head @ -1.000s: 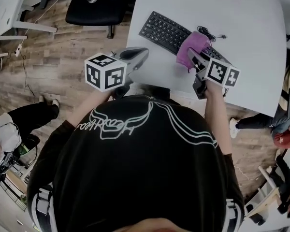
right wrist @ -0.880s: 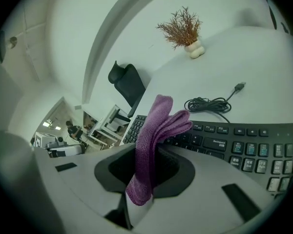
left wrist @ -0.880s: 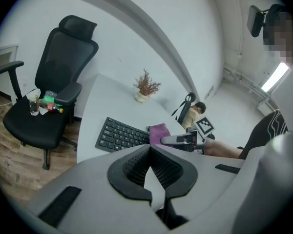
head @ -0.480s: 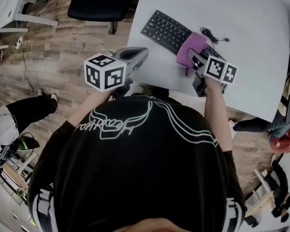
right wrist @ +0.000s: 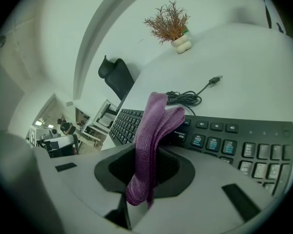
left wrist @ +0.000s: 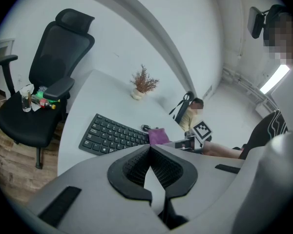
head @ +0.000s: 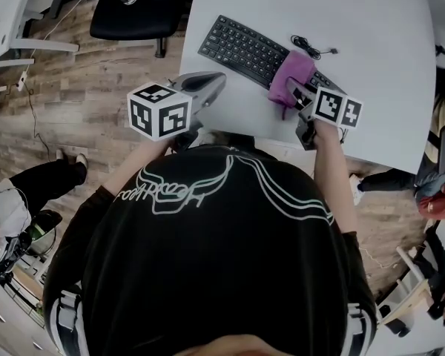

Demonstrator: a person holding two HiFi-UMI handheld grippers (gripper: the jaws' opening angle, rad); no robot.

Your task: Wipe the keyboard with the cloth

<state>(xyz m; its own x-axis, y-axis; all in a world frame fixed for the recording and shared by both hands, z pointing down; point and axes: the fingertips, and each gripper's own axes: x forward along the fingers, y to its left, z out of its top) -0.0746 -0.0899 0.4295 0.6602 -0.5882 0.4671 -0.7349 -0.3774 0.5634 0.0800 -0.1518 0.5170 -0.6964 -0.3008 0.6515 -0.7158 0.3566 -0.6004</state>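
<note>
– Head view: what's the surface, what's the room?
– White table (head: 389, 43) with rounded corners, wood-plank floor (head: 81, 87) round it. It's an office: 1 black chair (head: 133, 13) stands at the table's far-left side with small clutter on its seat. Both gripper views show plain white walls behind.

– Counts?
– 1 black keyboard (head: 241, 47), lying at an angle across the table.
– 1 purple cloth (head: 291, 71).
– 1 black cable (right wrist: 188, 99), bunched just beyond the keyboard, its plug end loose on the table.
– 1 dried plant in a small white pot (right wrist: 173, 28) near the far edge.
– 2 grippers, 1 marker cube on each.
– 1 person (left wrist: 193, 112) sits past the table in the left gripper view.

– Right gripper (head: 291, 89)?
– Jaws are clamped on the cloth. A folded wad is pinched between them and a loose end hangs out below. The cloth's front rests on the keyboard's right-hand end, touching the keys.

– Left gripper (head: 216, 81)?
– Jaws are together at the tips with nothing between them. It sits over the table's near-left edge, beside the keyboard and apart from it.
</note>
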